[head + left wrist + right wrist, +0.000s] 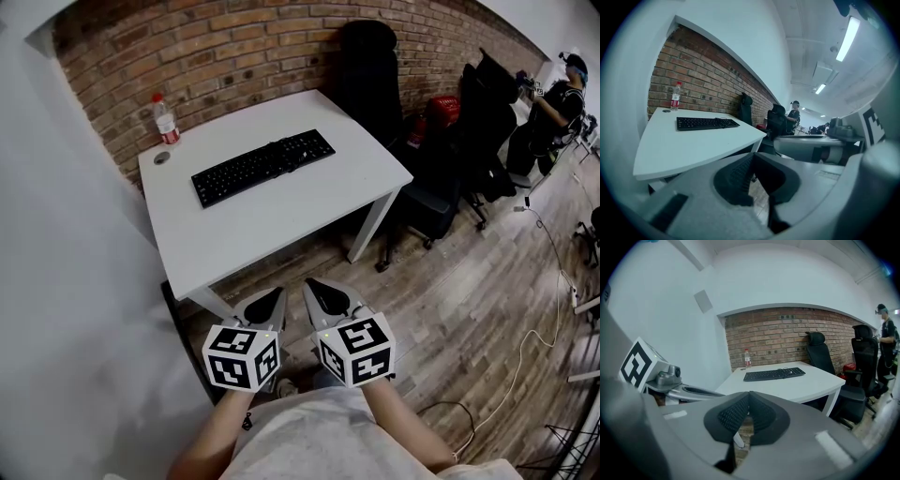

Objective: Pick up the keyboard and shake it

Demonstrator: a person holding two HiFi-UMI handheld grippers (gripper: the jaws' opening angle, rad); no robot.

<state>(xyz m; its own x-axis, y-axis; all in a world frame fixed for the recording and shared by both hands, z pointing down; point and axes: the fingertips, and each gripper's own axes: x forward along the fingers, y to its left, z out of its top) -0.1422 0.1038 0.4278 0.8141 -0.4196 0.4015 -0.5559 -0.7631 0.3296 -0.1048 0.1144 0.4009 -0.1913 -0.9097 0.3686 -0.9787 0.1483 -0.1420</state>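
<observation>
A black keyboard (263, 166) lies flat on the white table (309, 211), its length running left to right; it also shows in the left gripper view as the keyboard (707, 123) and in the right gripper view as the keyboard (774, 374). Both grippers hang side by side in front of the table's near edge, well short of the keyboard. My left gripper (270, 305) is shut with nothing in it. My right gripper (322, 292) is likewise shut and empty. Their marker cubes sit close to my body.
A plastic water bottle (166, 121) and a small round cap (161, 157) stand at the table's far left corner by the brick wall. Black office chairs (375, 84) stand right of the table. A person (555, 103) stands far right. Cables (525, 347) run over the wooden floor.
</observation>
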